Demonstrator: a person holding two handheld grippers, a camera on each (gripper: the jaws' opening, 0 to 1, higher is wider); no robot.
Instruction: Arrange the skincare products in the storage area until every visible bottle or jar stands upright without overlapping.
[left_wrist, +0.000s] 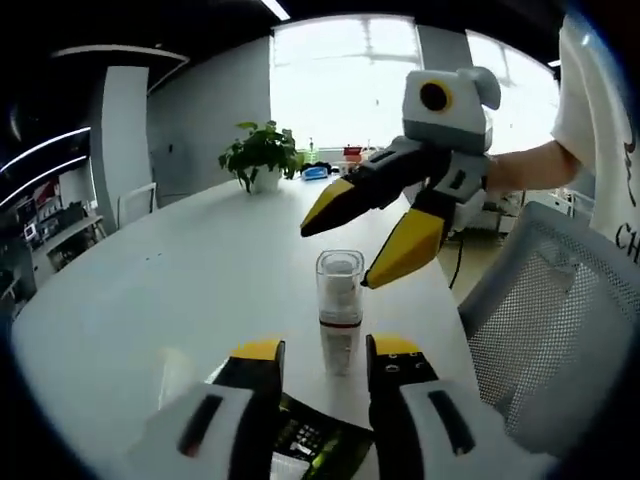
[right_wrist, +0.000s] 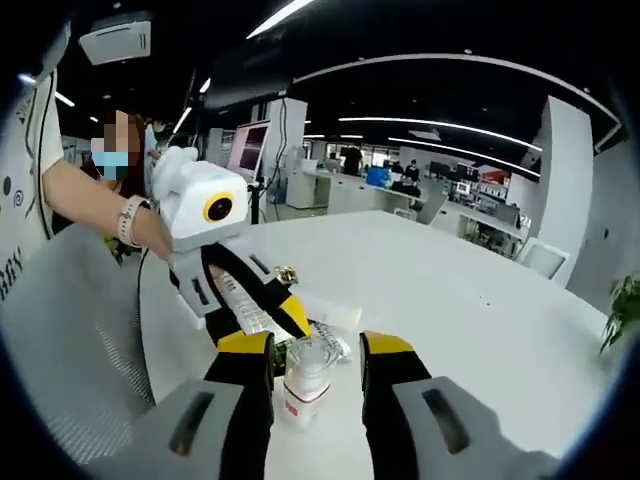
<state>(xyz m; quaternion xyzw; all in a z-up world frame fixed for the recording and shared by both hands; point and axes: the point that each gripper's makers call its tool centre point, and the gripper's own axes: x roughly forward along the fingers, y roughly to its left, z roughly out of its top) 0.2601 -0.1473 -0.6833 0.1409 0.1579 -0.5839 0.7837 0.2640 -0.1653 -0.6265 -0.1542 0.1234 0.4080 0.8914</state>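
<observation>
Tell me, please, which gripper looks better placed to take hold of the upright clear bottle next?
Probably the right gripper. In the right gripper view the clear bottle stands low between its open fingers, while in the left gripper view the left gripper sits further back, with the bottle beyond its fingertips, above a dark packet on the table.

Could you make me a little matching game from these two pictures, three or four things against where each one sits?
Things:
1. clear bottle
2. potted plant
3. mesh chair
4. flat packet

Places:
A. far end of the white table
B. beside the table's edge
C. upright between both grippers' jaws
D. lying flat under the left gripper

Pairs: 1-C, 2-A, 3-B, 4-D
</observation>
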